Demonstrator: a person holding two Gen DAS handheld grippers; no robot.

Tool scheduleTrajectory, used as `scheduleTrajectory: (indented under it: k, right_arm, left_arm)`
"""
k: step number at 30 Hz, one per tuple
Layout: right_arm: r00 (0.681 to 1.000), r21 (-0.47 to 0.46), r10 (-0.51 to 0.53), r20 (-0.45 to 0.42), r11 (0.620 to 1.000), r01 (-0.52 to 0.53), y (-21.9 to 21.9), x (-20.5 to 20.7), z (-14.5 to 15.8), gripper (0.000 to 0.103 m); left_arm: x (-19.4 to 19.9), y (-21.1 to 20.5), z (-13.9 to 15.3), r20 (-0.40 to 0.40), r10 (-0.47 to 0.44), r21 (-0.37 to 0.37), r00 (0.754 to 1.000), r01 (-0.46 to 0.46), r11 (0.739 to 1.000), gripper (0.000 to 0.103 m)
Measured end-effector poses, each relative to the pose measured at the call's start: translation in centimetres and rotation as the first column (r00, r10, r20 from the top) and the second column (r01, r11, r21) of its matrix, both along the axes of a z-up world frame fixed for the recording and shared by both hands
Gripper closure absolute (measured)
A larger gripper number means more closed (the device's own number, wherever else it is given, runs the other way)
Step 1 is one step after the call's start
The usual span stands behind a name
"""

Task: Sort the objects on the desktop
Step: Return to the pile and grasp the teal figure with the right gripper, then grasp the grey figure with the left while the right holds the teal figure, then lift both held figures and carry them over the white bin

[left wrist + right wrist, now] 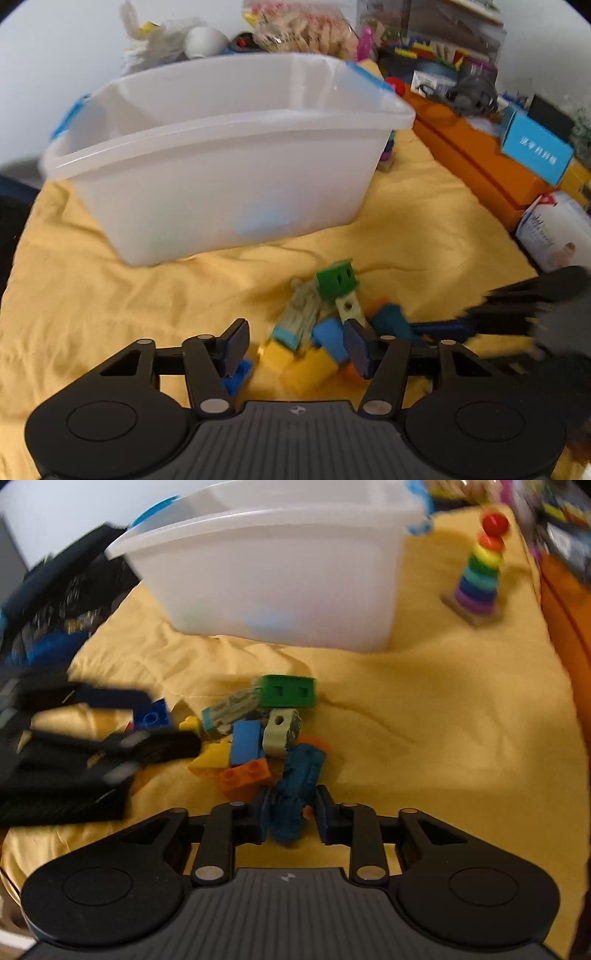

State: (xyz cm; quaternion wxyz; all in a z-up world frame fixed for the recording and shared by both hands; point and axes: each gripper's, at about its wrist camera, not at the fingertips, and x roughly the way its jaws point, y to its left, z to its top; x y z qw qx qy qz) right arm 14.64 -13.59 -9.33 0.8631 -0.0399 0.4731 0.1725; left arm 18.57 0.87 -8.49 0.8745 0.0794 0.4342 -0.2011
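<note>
Bin: a translucent plastic tub (229, 177) with blue clip handles is standing on the creased yellow cloth (92, 302).
Bricks: a pile of studded plastic blocks (258, 731) is lying just in front of the tub, a green block (288, 691) on top.
Left gripper (295, 343): its ribbed pads are standing apart over the pile, gripping nothing.
Right gripper (291, 814): its jaws are straddling a dark teal piece (295, 794), narrowly parted; contact is possibly made, blur hides it.
Stacker: a rainbow ring tower (480, 572) is standing upright beside the tub.
</note>
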Motion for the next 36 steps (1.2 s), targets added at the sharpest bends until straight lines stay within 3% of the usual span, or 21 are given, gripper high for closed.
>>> scheduleTrajectory:
  k: [4,8,10,14,18,26,29,36]
  right_arm:
    - [0.999,-0.046,0.024,0.032,0.999,-0.023,-1.0,-1.9,1.4,0.079]
    - [1.0,-0.009,-0.026,-0.012,1.0,0.026,-3.2,-3.0,1.2,0.079]
    - [0.998,0.003,-0.056,-0.035,0.998,0.057,-3.9,-3.4,0.7,0.079]
    - [0.997,-0.009,-0.07,-0.033,0.998,0.07,-4.3,-4.4,0.7,0.079]
    - [0.999,-0.04,-0.044,-0.027,0.998,0.043,-3.5,-4.4,0.1,0.079]
    - [1.0,-0.058,-0.008,-0.02,0.998,0.006,-2.8,-3.7,-1.1,0.079]
    - [1.0,-0.057,0.007,-0.006,0.998,-0.007,-2.8,-3.8,-1.0,0.08]
    - [0.999,0.0,0.03,-0.018,1.0,-0.03,-3.6,-4.3,-0.6,0.08]
  left_arm:
    - [2.1,-1.2,-1.2,-0.025,-0.044,0.031,0.999,0.045,0.999,0.051]
    - [3.5,-2.0,-2.3,-0.061,-0.063,0.058,0.996,0.066,0.996,0.055]
    - [3.7,-2.3,-2.7,-0.092,-0.067,0.066,0.993,0.073,0.995,0.063]
    - [2.9,-2.7,-2.9,-0.064,-0.104,0.107,0.992,0.111,0.988,0.071]
    - [2.6,-1.8,-2.3,-0.054,-0.091,0.08,0.994,0.095,0.992,0.077]
    - [-4.4,1.5,3.2,0.007,-0.068,-0.063,0.998,0.068,0.996,0.077]
    - [-6.6,1.4,2.7,-0.019,-0.075,-0.082,0.997,0.073,0.994,0.077]
    - [-8.5,0.3,-1.2,-0.091,-0.084,-0.035,0.992,0.081,0.996,0.077]
